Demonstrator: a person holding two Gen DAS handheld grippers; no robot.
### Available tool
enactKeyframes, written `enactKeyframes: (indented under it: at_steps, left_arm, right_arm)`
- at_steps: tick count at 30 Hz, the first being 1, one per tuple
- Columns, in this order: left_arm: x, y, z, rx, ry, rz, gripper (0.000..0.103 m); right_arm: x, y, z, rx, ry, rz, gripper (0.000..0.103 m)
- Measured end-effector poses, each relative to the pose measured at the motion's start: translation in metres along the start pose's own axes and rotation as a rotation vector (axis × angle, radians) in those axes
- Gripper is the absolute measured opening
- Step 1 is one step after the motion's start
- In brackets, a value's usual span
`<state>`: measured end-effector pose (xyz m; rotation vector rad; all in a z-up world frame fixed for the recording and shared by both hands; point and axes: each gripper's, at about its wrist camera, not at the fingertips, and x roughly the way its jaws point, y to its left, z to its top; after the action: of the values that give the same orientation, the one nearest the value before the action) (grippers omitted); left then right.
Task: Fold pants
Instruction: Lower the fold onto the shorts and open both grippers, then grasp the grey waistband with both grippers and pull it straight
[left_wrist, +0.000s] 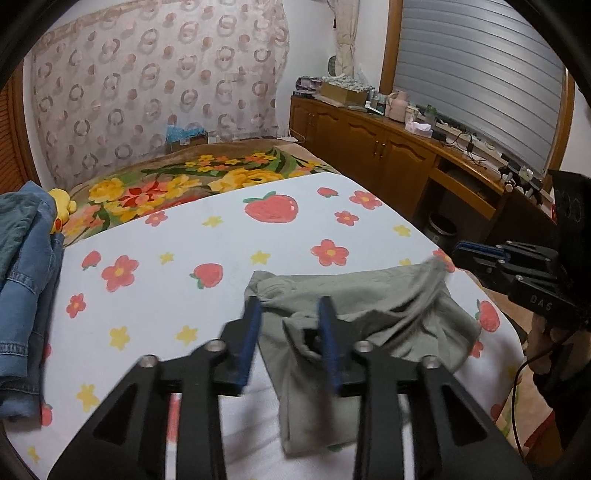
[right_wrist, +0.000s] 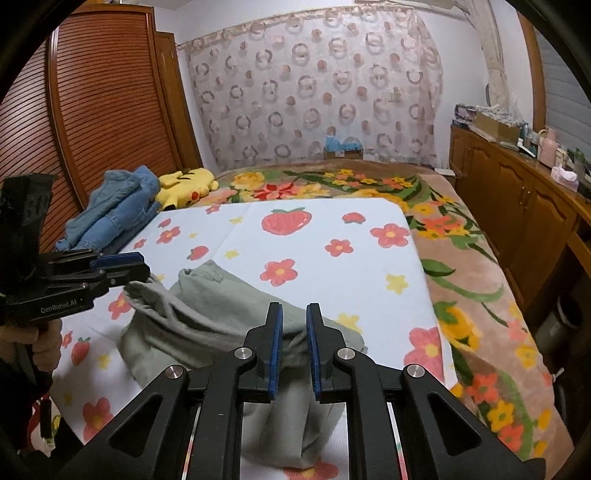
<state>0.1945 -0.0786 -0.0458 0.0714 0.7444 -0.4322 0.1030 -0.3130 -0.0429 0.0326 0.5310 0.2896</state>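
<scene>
Left claw (left_wrist: 288, 321) gapes wide over the crumpled green pants (left_wrist: 373, 317), gripping nothing. Right claw (right_wrist: 294, 332) is parted narrowly with no cloth between its pads, pants (right_wrist: 207, 314) heaped just ahead on the strawberry-print sheet (right_wrist: 332, 251).

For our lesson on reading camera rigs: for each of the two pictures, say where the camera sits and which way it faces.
Left wrist: on the left gripper, facing across the bed to the sideboard; right gripper at right.
Right wrist: on the right gripper, facing the wardrobe and curtain; left gripper and hand at left.
Shared: green pants, strawberry sheet, jeans.
</scene>
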Motion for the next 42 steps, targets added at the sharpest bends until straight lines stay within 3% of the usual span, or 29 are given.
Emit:
enactKeyframes:
  at_steps: [1,5,12,14,16,25,29,32,33,34,36,37,38,42]
  left_arm:
    - [-0.002,0.001,-0.002,-0.002,-0.003,-0.004,0.045]
    - [-0.006,0.004,-0.007,-0.013,-0.009,-0.019,0.046]
    - [-0.013,0.009,-0.013,-0.029,-0.025,-0.026,0.047]
    - [-0.018,0.009,-0.014,-0.026,-0.034,-0.04,0.054]
    - [-0.021,0.009,-0.014,-0.025,-0.047,-0.058,0.076]
    - [0.001,0.002,-0.014,0.003,-0.018,-0.085,0.077]
    - [0.019,0.001,-0.011,0.009,0.024,-0.109,0.062]
    - [0.028,-0.001,-0.008,0.026,0.041,-0.114,0.045]
    - [0.029,-0.002,-0.007,0.026,0.043,-0.118,0.034]
    - [0.03,-0.002,-0.006,0.025,0.045,-0.122,0.027]
    - [0.03,-0.003,-0.002,0.023,0.043,-0.13,0.018]
    - [0.029,-0.004,-0.001,0.026,0.04,-0.129,0.016]
    - [0.029,-0.004,0.001,0.027,0.036,-0.124,0.015]
    - [0.024,-0.005,0.012,0.02,0.0,-0.106,0.014]
  right_arm:
    - [-0.002,0.0,-0.001,-0.007,0.0,-0.005,0.024]
    - [-0.003,-0.001,-0.009,-0.016,0.015,-0.006,0.038]
    - [0.008,-0.009,-0.01,-0.009,0.051,0.024,0.039]
    - [0.011,-0.009,-0.008,-0.026,0.062,0.025,0.04]
    - [0.016,-0.008,-0.004,-0.045,0.07,0.029,0.04]
    - [0.034,-0.011,0.004,-0.116,0.09,0.062,0.041]
    - [0.04,-0.015,0.006,-0.115,0.095,0.101,0.041]
    - [0.044,-0.018,0.007,-0.098,0.095,0.133,0.041]
    - [0.045,-0.02,0.008,-0.09,0.095,0.15,0.041]
    - [0.045,-0.021,0.007,-0.081,0.09,0.163,0.036]
    - [0.044,-0.025,0.008,-0.058,0.09,0.192,0.018]
    - [0.044,-0.028,0.008,-0.043,0.09,0.213,0.008]
    - [0.042,-0.03,0.008,-0.03,0.082,0.24,0.005]
    - [0.027,-0.036,0.009,-0.013,0.021,0.207,0.005]
